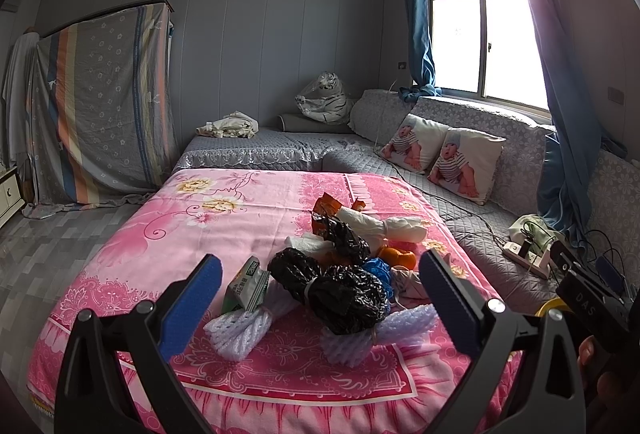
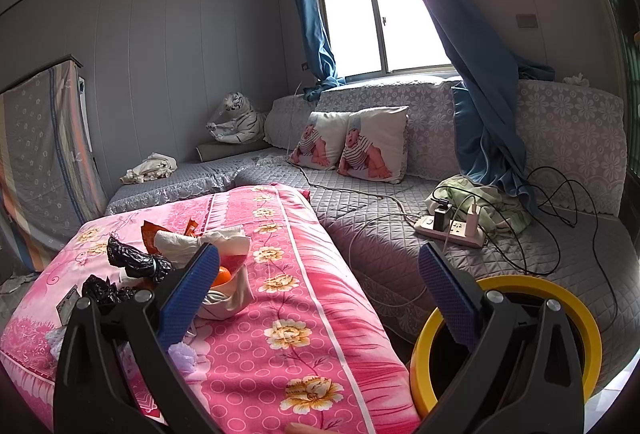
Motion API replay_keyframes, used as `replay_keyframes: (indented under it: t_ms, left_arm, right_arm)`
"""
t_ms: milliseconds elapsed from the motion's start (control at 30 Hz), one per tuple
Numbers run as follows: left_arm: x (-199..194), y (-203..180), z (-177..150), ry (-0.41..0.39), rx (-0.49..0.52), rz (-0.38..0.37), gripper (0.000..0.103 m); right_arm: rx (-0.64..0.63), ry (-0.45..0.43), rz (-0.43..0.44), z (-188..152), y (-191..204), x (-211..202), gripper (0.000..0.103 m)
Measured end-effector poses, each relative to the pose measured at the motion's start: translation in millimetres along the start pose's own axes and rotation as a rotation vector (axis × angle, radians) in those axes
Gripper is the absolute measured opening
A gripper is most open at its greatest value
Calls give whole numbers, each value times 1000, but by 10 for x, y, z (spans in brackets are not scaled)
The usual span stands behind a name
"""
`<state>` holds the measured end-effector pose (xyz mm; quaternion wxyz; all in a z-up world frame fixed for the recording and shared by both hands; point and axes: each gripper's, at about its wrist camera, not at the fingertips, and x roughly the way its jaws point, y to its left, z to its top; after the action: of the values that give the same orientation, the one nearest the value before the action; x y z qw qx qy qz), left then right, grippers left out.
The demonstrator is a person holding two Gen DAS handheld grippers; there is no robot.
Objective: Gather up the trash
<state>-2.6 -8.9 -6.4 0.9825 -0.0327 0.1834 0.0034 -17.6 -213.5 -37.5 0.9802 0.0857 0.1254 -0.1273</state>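
A pile of trash lies on the pink flowered cloth (image 1: pixel 248 218): knotted black plastic bags (image 1: pixel 336 290), white foam nets (image 1: pixel 240 330), a green-and-white carton (image 1: pixel 246 286), a rolled white bag (image 1: pixel 384 226), orange wrappers (image 1: pixel 326 208), an orange fruit (image 1: pixel 396 256) and a blue net (image 1: pixel 378 268). My left gripper (image 1: pixel 320 302) is open, its blue pads either side of the pile, just short of it. My right gripper (image 2: pixel 320 294) is open and empty, above the cloth's right edge. A yellow-rimmed bin (image 2: pixel 508 334) stands below the right finger. The pile shows at left in the right wrist view (image 2: pixel 160 258).
A grey quilted sofa (image 2: pixel 400 234) wraps around the back and right, with two baby-print cushions (image 2: pixel 352 146), a power strip with chargers and cables (image 2: pixel 452 226), a green cloth (image 2: pixel 480 202) and a toy tiger (image 1: pixel 328 98). Blue curtains (image 2: pixel 480 94) hang at the window.
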Motion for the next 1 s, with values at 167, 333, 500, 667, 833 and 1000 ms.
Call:
replay_keyframes:
  t_ms: [167, 333, 500, 667, 833, 1000]
  left_arm:
    - [4, 7, 9, 1, 1, 1, 95]
    - [2, 4, -9, 3, 0, 1, 95]
    - [5, 11, -11, 2, 1, 2, 95]
    - [31, 51, -55, 21, -9, -23, 95]
    - [79, 136, -105, 35, -41, -107, 95]
    - [158, 219, -106, 41, -27, -88, 95]
  right_arm:
    - [-1, -1, -1, 9, -1, 2, 95]
    - [-2, -1, 0, -20, 5, -3, 95]
    - [4, 0, 2, -34, -4, -4, 95]
    - [19, -8, 16, -38, -38, 10, 95]
    - [55, -74, 113, -3, -83, 98, 95]
    - [28, -54, 217, 165, 34, 361, 95]
